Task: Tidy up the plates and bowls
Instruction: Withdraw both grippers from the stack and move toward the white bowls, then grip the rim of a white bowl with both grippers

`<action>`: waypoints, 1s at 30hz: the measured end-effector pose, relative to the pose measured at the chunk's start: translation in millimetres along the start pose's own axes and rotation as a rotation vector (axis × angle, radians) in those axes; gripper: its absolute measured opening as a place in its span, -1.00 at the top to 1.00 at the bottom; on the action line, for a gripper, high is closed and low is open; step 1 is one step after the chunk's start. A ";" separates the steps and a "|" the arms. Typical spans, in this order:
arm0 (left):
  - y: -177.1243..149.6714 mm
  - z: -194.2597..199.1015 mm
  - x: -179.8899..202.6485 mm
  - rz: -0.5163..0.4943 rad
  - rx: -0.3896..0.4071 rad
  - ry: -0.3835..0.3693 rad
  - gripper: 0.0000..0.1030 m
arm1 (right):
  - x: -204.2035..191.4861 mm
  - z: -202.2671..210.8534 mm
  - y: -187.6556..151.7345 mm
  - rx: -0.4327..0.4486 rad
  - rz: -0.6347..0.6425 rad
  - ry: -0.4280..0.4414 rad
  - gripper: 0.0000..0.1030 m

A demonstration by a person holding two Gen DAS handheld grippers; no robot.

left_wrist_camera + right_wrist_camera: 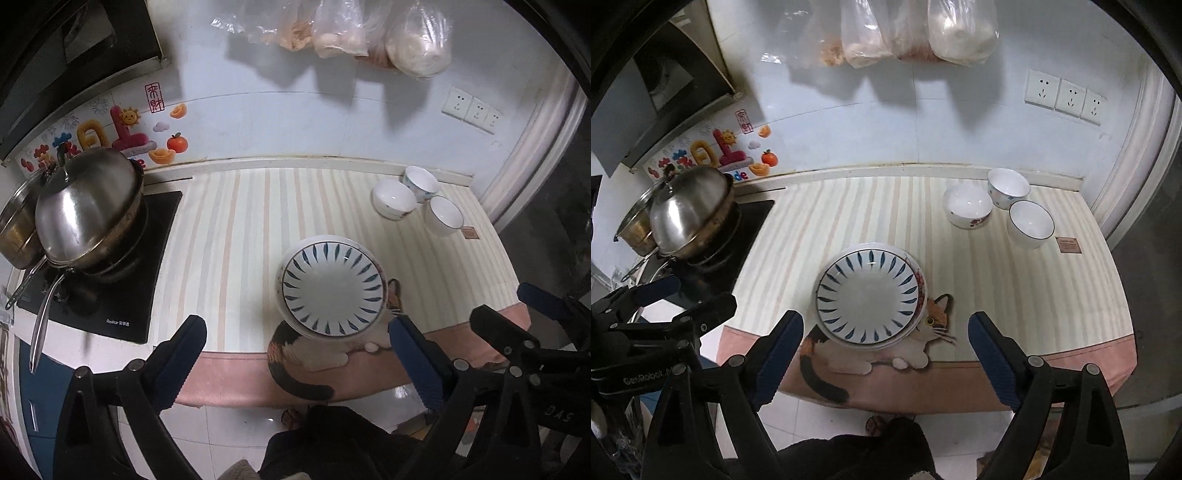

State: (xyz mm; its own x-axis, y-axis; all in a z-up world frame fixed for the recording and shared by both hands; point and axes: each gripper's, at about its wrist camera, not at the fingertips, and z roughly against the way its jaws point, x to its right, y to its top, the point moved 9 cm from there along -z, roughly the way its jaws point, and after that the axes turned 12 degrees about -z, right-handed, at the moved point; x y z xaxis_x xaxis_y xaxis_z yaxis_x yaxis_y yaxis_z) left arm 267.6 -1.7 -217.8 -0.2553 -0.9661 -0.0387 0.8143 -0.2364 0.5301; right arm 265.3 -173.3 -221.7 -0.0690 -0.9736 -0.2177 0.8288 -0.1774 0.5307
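Note:
A stack of plates (332, 291) (868, 299) lies near the front edge of the striped mat; the top plate is white with blue leaf strokes, and a red-patterned rim shows under it. Three white bowls stand apart at the back right: one with flowers (393, 199) (967, 205), one with blue dots (421, 181) (1008, 186), one with a dark rim (443, 214) (1030, 221). My left gripper (295, 325) (690, 295) hangs open above the front of the stack, holding nothing. My right gripper (885, 321) (513, 306) is open and empty too, beside it.
A steel-lidded pan (88, 214) and a pot sit on the black hob (110, 295) at the left. Plastic bags (905, 33) hang on the wall, with sockets (1067, 96) at the right. The mat's pink hem (960, 384) with a cat picture overhangs the counter edge.

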 end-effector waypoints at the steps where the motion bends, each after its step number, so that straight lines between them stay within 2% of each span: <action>1: -0.6 2.6 1.1 -0.003 0.003 -0.003 -0.98 | -0.9 3.7 -1.7 0.000 0.002 0.000 -0.81; 6: 2.6 6.7 4.3 0.006 0.014 -0.005 -0.98 | 0.9 12.4 -5.8 -0.006 -0.011 0.012 -0.81; 11: 16.9 -5.4 8.6 0.010 0.012 0.006 -0.98 | 9.7 5.2 4.8 -0.016 -0.032 0.053 -0.83; 15: 41.0 -26.3 16.9 -0.005 0.022 0.030 -0.98 | 25.6 -13.2 23.2 -0.040 -0.075 0.112 -0.83; 18: 71.4 -47.0 25.2 -0.018 0.051 0.059 -0.99 | 47.6 -36.3 47.1 -0.059 -0.131 0.170 -0.83; 20: 93.8 -63.5 31.7 -0.022 0.068 0.062 -0.99 | 65.5 -52.6 67.6 -0.062 -0.165 0.207 -0.83; 24: 141.1 -108.5 43.5 -0.030 0.069 0.054 -0.99 | 107.8 -90.9 110.7 -0.053 -0.201 0.196 -0.83; 27: 175.0 -160.9 53.2 -0.033 0.016 0.046 -0.99 | 142.9 -133.4 144.4 -0.077 -0.235 0.184 -0.83; 30: 198.3 -215.5 61.7 -0.032 -0.066 0.003 -0.98 | 176.4 -188.4 176.3 -0.138 -0.266 0.167 -0.83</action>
State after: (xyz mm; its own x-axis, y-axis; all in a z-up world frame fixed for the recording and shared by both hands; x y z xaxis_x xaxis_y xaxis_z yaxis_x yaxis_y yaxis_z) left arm 525.7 -130.6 -297.7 -0.2807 -0.9581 -0.0572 0.8383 -0.2738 0.4715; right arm 503.9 -349.3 -320.9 -0.2103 -0.8569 -0.4706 0.8620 -0.3896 0.3242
